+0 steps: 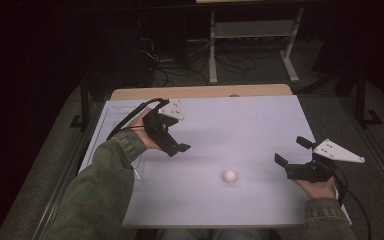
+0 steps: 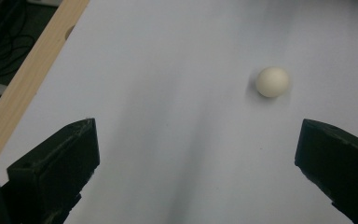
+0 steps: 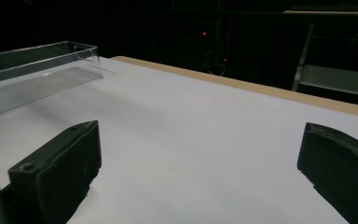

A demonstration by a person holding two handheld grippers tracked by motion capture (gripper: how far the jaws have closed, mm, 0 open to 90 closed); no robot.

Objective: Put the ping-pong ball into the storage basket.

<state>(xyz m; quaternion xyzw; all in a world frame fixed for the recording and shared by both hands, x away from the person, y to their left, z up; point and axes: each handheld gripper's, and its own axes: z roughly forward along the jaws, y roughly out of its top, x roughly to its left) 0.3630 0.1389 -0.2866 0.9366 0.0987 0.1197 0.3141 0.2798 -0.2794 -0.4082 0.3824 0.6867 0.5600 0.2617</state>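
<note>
From the high view, a white ball lies on the pale worktop near its near edge, between the left claw and the right claw, both spread wide, with a dark room and a metal rack beyond. In the left gripper view the ball sits on the sheet beyond the wide jaws, nearer the right one, and a wooden edge runs at far left. The right gripper view looks across bare worktop between wide jaws, with a clear plastic box at far left.

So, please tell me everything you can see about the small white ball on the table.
The ball is small, round and cream-white, with a smooth matte surface that looks like plastic, though that is only a guess. It rests alone on the white table top, toward the person's side and a little right of the middle. Nothing touches it. It lies between the left gripper and the right gripper, both open. In the left gripper view it sits ahead of the jaws, toward the right one.
</note>
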